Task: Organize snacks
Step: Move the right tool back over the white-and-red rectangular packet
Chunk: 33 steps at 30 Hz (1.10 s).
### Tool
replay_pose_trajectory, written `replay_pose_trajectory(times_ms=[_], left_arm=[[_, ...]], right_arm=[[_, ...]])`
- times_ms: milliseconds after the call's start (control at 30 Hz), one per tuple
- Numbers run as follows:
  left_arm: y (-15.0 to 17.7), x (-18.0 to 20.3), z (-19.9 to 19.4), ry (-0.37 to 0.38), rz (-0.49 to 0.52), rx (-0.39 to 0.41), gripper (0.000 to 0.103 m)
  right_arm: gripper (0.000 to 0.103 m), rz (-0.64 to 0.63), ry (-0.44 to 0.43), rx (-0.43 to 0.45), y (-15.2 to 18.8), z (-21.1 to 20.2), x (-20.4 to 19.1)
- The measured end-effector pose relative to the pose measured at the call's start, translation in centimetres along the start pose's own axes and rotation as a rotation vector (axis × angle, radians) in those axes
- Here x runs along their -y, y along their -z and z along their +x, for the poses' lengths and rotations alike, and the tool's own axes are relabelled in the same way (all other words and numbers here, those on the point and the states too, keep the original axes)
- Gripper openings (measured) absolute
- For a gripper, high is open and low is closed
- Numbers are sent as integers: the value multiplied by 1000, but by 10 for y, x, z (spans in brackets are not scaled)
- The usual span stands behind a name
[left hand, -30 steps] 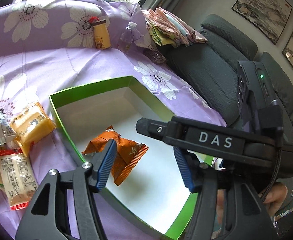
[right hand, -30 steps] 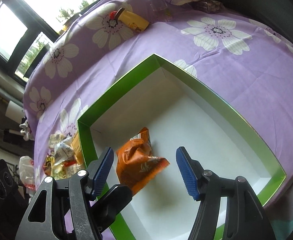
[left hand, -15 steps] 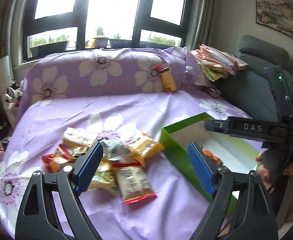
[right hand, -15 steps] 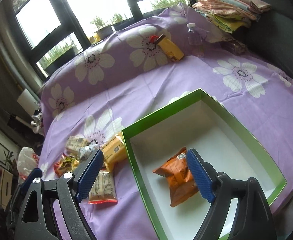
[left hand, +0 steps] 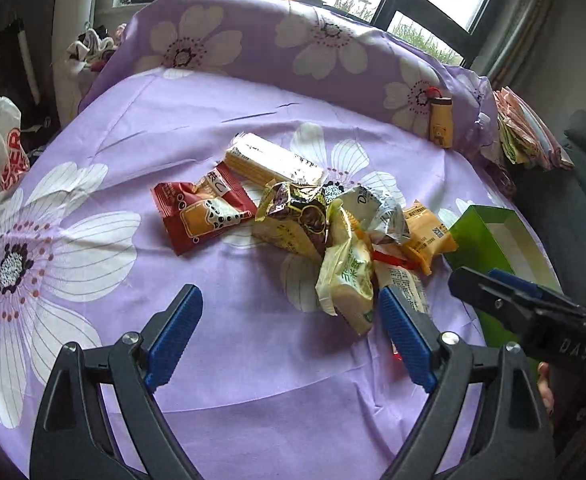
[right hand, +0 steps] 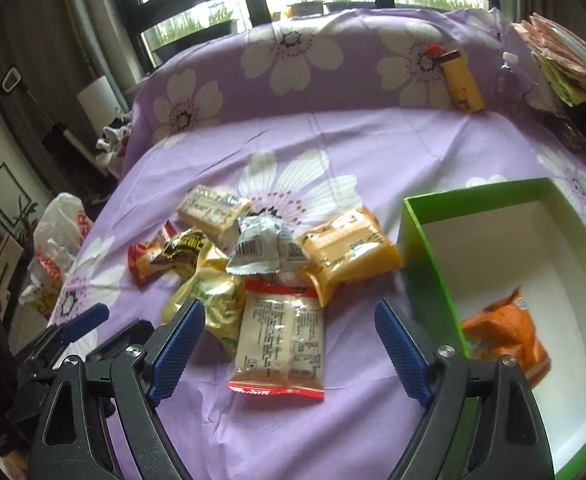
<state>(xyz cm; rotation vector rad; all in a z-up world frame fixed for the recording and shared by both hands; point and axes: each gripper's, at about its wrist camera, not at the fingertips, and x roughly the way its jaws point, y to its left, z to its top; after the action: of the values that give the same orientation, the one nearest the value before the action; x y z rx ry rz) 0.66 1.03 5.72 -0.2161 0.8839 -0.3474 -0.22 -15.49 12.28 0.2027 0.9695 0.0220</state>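
While both grippers hang over the purple sheet, notes as follows.

Shift: a second ago both views looked down into the green box (right hand: pixel 425 264); now both face the snack pile (left hand: pixel 333 236) on the sheet (left hand: pixel 221 128), with the box off at the right.
Left gripper (left hand: pixel 289 336): jaws have just been opening and stand wide; nothing between the pads but bare sheet. A pale green packet (left hand: pixel 349 280) lies just beside its right pad.
Right gripper (right hand: pixel 289 340): jaws have just been opening, wide as well; the clear red-edged packet (right hand: pixel 281 340) lies on the sheet between the fingers, with no pad pressing on it.
Box: near the right edge of the sheet, open. One orange packet (right hand: pixel 505 328) lies inside by the left wall; the rest of the white floor is bare.
Pile: mid-sheet, just left of the box. A yellow pack (right hand: pixel 349 252) is nearest the box wall, a silver pouch (right hand: pixel 265 248) sits on top, a red packet (left hand: pixel 201 212) lies at the far left of the heap.
Reading: one snack appears delivered and both hands are back for more. Most of the job is still ahead.
Next, likely: right gripper looks lined up for the clear packet, but it lies flat, so the pads would have to get down to its edges.
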Motion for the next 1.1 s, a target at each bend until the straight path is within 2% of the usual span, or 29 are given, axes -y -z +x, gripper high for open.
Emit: replay_pose_trajectory(times_ms=[100,233,333,467,500,567,667,1100], left_arm=[[4,-1,8,-3,-25,-44,87],[7,3,13,-64,5,-61,87],[9,-2,24,-114,31,-84,87],[13,-13,37,-155,11,-123,87],[14,-13,38,-161,22,-113,87],[15,-10,40,-179,60,-108,89],[20,-10,43,-215,121,-63,90],[19,-15,44,-208,111,-42,92]], right_arm=[[87,27,-29,-34,6,14,2],[87,70,-48,-56,11,26,6],[87,40,-12,-48,17,33,3],[87,19,22,-117,27,57,2],[87,10,36,-119,28,61,1],[89,-57,97,-59,29,62,-4],[102,-122,194,-37,35,74,-6],[102,-113,176,-31,34,72,-2]])
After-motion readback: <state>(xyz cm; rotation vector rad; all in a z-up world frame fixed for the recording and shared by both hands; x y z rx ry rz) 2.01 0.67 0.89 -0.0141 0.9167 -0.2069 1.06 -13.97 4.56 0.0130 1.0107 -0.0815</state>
